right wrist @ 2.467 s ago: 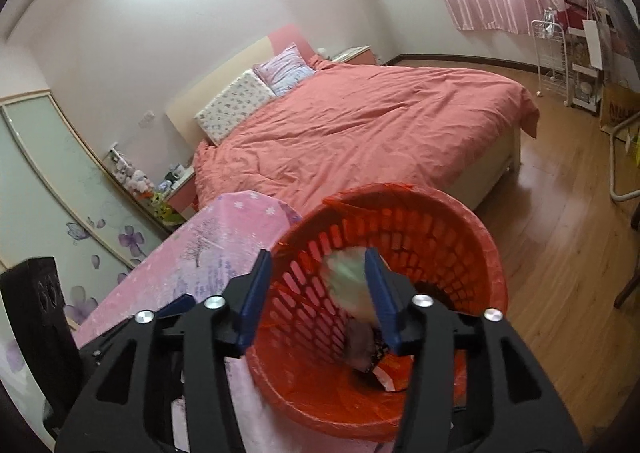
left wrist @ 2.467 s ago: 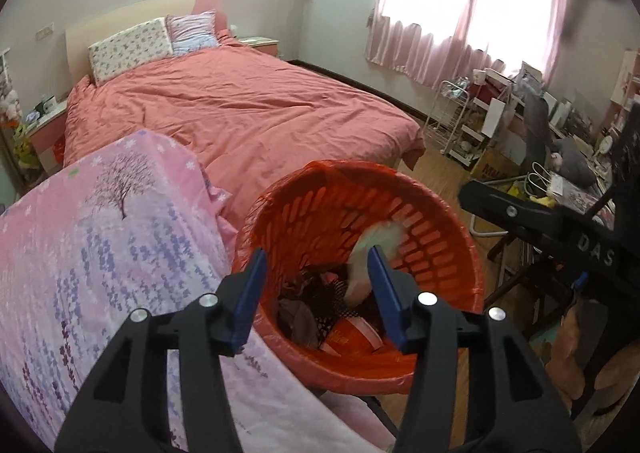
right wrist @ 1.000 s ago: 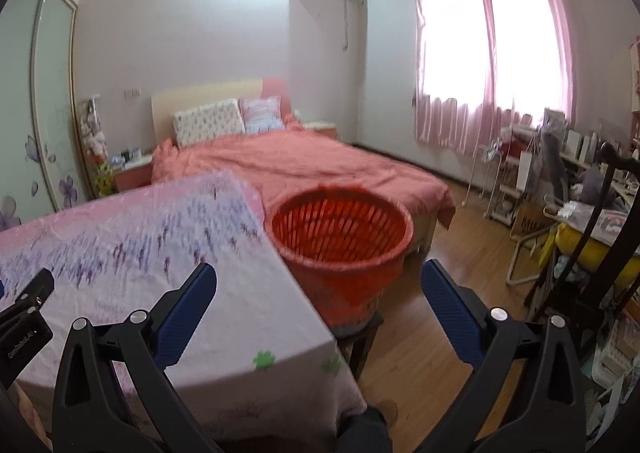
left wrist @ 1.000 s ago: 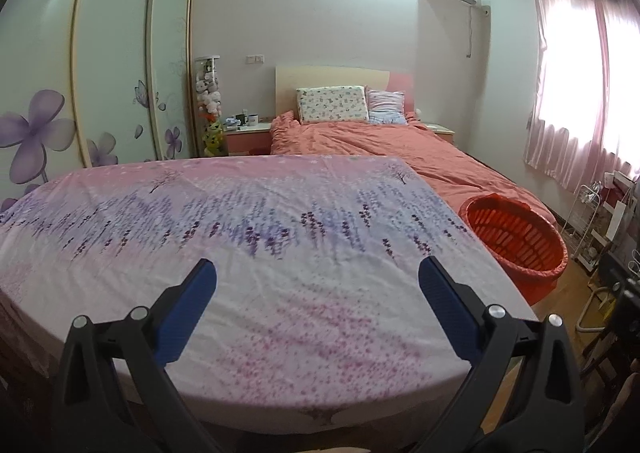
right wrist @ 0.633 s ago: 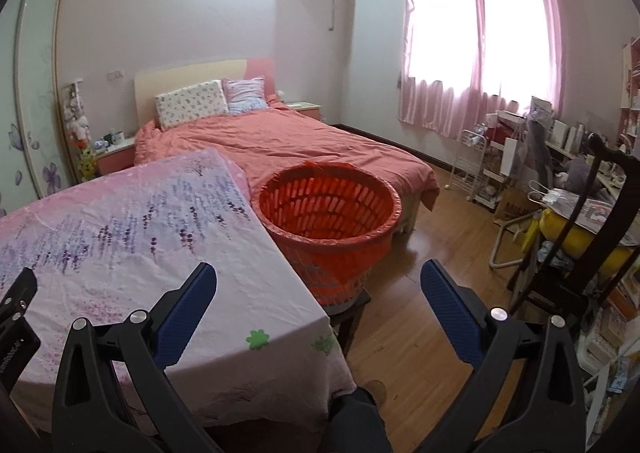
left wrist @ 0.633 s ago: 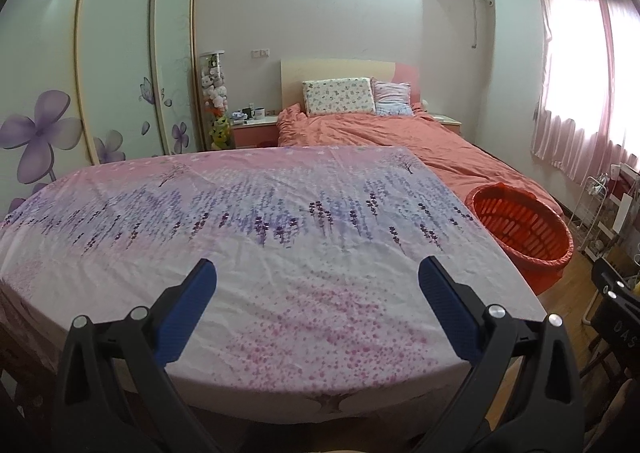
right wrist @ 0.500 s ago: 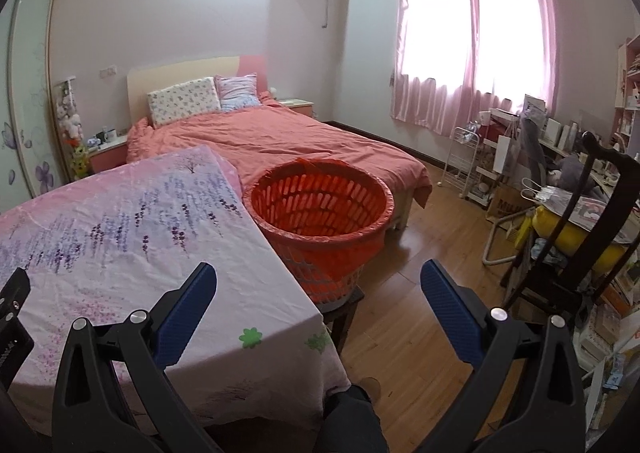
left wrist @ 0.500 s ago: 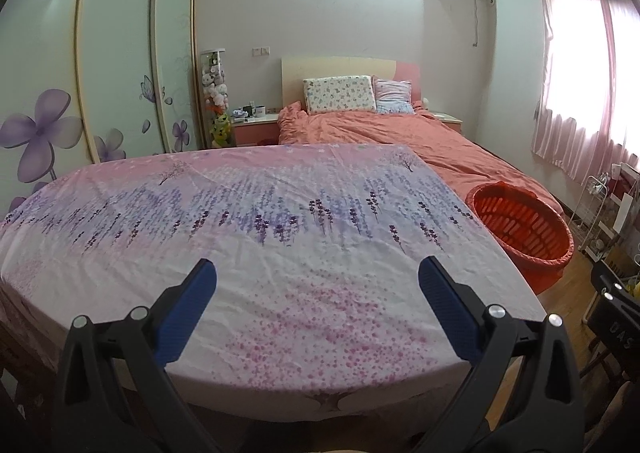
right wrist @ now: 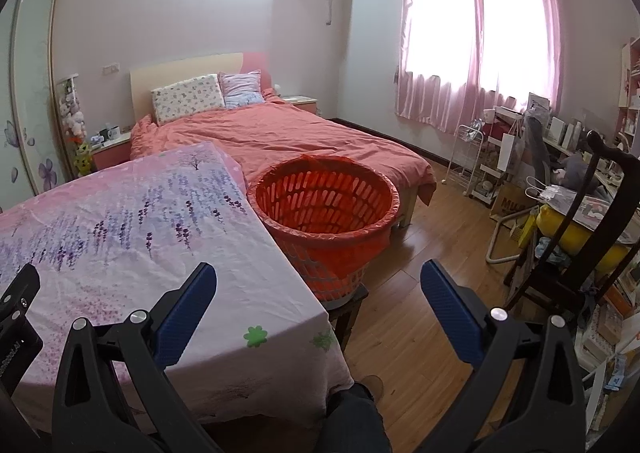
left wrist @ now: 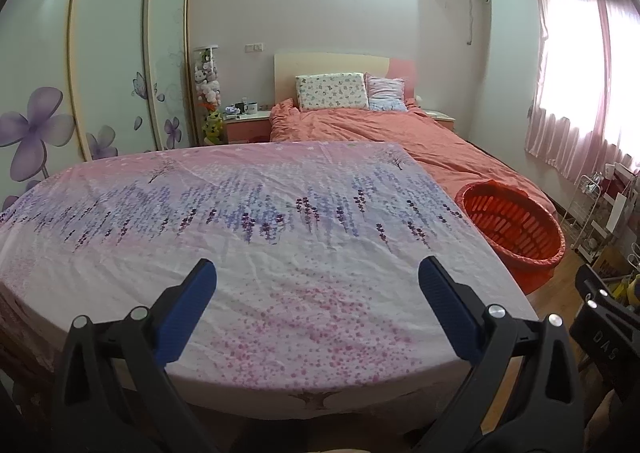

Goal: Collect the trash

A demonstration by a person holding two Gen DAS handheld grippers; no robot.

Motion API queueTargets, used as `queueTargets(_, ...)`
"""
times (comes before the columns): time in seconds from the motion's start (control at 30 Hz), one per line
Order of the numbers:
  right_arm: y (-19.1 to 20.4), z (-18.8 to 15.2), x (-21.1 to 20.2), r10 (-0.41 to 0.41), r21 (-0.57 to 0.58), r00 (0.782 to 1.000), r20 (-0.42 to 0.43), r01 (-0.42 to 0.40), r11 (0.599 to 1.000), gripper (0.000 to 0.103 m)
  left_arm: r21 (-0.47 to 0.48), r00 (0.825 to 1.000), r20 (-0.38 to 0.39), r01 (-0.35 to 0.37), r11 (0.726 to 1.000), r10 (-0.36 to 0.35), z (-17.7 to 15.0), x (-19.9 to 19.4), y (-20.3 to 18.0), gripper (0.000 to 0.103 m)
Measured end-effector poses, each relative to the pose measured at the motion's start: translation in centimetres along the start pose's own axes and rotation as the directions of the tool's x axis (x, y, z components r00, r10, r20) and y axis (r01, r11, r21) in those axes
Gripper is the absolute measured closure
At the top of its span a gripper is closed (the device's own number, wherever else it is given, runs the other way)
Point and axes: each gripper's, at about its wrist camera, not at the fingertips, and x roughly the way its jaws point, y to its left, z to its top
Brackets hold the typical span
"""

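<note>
An orange plastic basket (right wrist: 324, 209) with a red liner stands on a low stool beside the table's right edge; the left wrist view shows the orange basket (left wrist: 516, 229) at the far right. Its contents are hidden from here. My left gripper (left wrist: 316, 285) hangs open over the near edge of the pink flowered tablecloth (left wrist: 248, 237), nothing between its fingers. My right gripper (right wrist: 318, 287) is open too, held above the table's near right corner and the wooden floor, short of the basket. No loose trash shows on the cloth.
A bed with a salmon cover (right wrist: 288, 137) lies behind the table and basket. A dark wooden chair (right wrist: 576, 237), a cluttered desk and a white wire rack (right wrist: 472, 157) fill the right side. A person's dark knee (right wrist: 352, 417) shows at the bottom. Wardrobe doors (left wrist: 100, 65) line the left wall.
Both grippers let crumpled trash go into the basket, opened wide, and drew back from it. Over the last second the views shifted only slightly.
</note>
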Motion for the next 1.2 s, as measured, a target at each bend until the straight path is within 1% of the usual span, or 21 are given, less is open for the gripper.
queueTargets(0.33,-0.1,0.5,-0.5,0.023,0.014,1.000,0.012,-0.023,1.000,0.002,-0.010,0.999,0.029,0.025,1.000,-0.025,0.6,-0.8,-0.3,0.004)
queueTargets(0.6,0.1,0.6,-0.6,0.031,0.016,0.999,0.019,-0.032,0.999,0.002,-0.003,0.999,0.044,0.016,1.000,-0.016,0.8,-1.2,-0.6,0.004)
queueTargets(1.2,0.2,0.8,-0.6,0.039,0.017,0.999,0.017,-0.039,0.999,0.002,-0.003,0.999,0.043,0.007,1.000,-0.007,0.8,-1.1,-0.3,0.004)
